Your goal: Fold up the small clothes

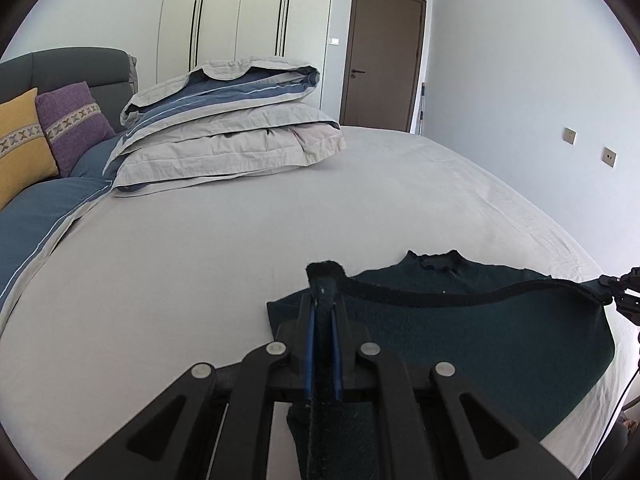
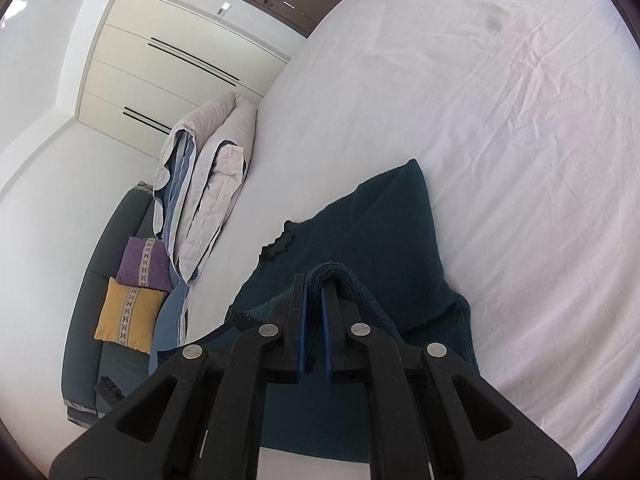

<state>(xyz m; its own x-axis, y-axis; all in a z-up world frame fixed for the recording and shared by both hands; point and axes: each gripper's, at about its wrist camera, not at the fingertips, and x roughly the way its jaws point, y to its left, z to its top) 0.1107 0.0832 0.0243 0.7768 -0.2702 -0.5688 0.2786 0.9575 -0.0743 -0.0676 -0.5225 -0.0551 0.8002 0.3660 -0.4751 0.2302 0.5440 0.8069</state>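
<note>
A small dark green knit sweater [image 1: 472, 336] lies on the white bed sheet [image 1: 200, 264], collar pointing away. My left gripper [image 1: 324, 292] is shut on the sweater's near edge, which bunches between the blue pads. The lifted hem stretches right to my right gripper [image 1: 612, 292] at the frame's right edge. In the right wrist view, my right gripper [image 2: 316, 284] is shut on a fold of the sweater [image 2: 380, 232], with the collar [image 2: 280, 244] visible to the left.
A folded grey and blue duvet [image 1: 228, 128] is stacked at the bed's far left. Purple [image 1: 72, 124] and yellow [image 1: 20, 140] cushions lean on a grey headboard. A wardrobe [image 1: 240, 20] and a brown door [image 1: 380, 56] stand behind.
</note>
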